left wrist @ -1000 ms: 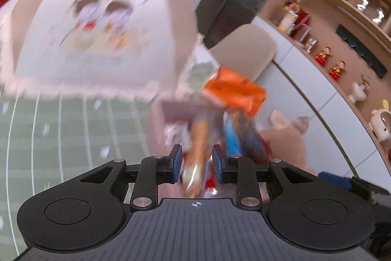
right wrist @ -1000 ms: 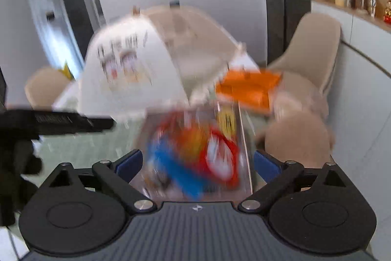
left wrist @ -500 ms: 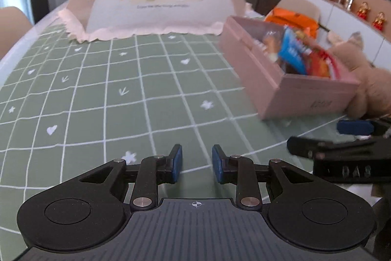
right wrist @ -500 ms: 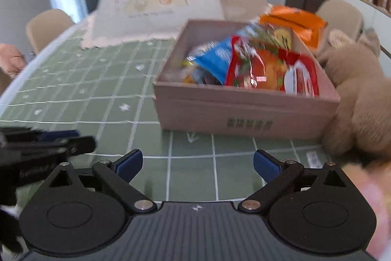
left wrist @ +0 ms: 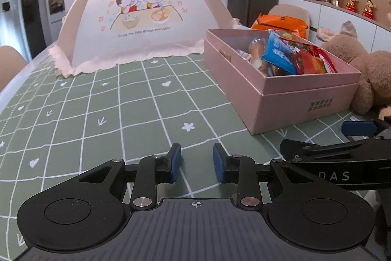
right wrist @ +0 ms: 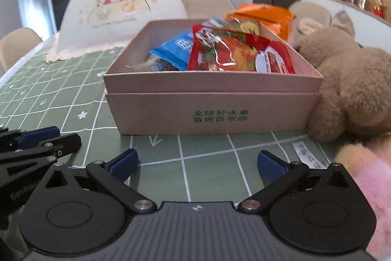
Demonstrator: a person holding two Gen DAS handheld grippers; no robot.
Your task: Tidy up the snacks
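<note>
A pink cardboard box [left wrist: 293,99] [right wrist: 212,111] stands on the green checked tablecloth and holds several snack packets, among them a blue one [left wrist: 277,53] [right wrist: 176,48] and a red one [right wrist: 234,53]. An orange packet [left wrist: 281,22] [right wrist: 264,14] lies behind the box. My left gripper [left wrist: 196,162] is low over the table, left of the box, jaws partly apart and empty. My right gripper [right wrist: 197,163] is wide open and empty, in front of the box's near wall. Each gripper shows at the edge of the other's view.
A domed mesh food cover [left wrist: 144,18] [right wrist: 136,9] stands at the back left. A brown plush toy [left wrist: 361,65] [right wrist: 354,87] lies against the box's right side, with something pink and furry [right wrist: 371,177] at the near right. Chairs and shelves stand beyond the table.
Both grippers pulled back from over the box to low positions near the table's front. The left gripper, earlier closed around a snack, is now empty and slightly apart.
</note>
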